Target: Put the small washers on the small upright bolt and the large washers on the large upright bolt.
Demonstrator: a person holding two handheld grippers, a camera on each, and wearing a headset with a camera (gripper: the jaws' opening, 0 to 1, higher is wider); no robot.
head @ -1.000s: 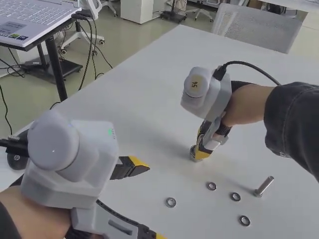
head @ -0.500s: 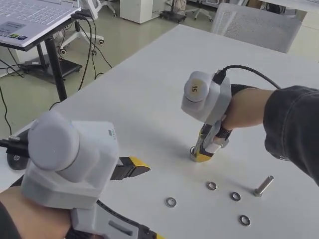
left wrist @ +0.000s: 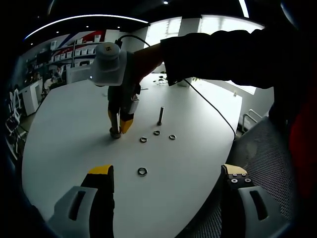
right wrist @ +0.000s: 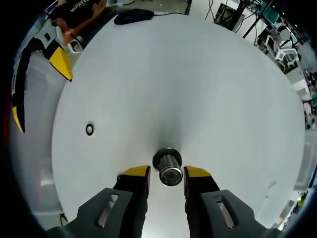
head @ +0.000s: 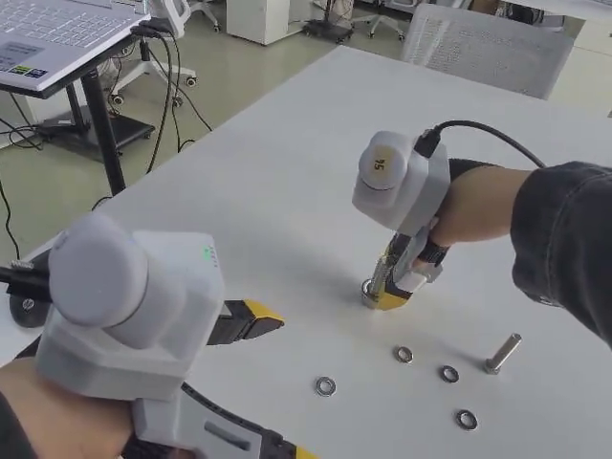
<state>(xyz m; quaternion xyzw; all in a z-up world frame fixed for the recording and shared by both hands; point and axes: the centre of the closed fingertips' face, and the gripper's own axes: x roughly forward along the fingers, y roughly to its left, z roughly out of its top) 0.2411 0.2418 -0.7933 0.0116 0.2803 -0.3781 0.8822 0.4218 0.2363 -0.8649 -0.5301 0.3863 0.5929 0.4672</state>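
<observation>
Right gripper (head: 383,298) apparently clamps the upright bolt (right wrist: 168,167); left gripper (left wrist: 167,172) gapes, washers (head: 404,355) nearby.

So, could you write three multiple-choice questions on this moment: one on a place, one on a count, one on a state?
1. Where are the right gripper's fingers? A. On a washer. B. On either side of a bolt. C. High in the air.
2. How many washers lie loose on the table? A. Two. B. Four. C. Six.
3. How is the left gripper? A. Open, empty. B. Shut on a washer. C. Shut on a bolt.
Key: 1 B, the bolt stands between the fingers; 2 B, four rings show; 3 A, its fingers are far apart.
</observation>
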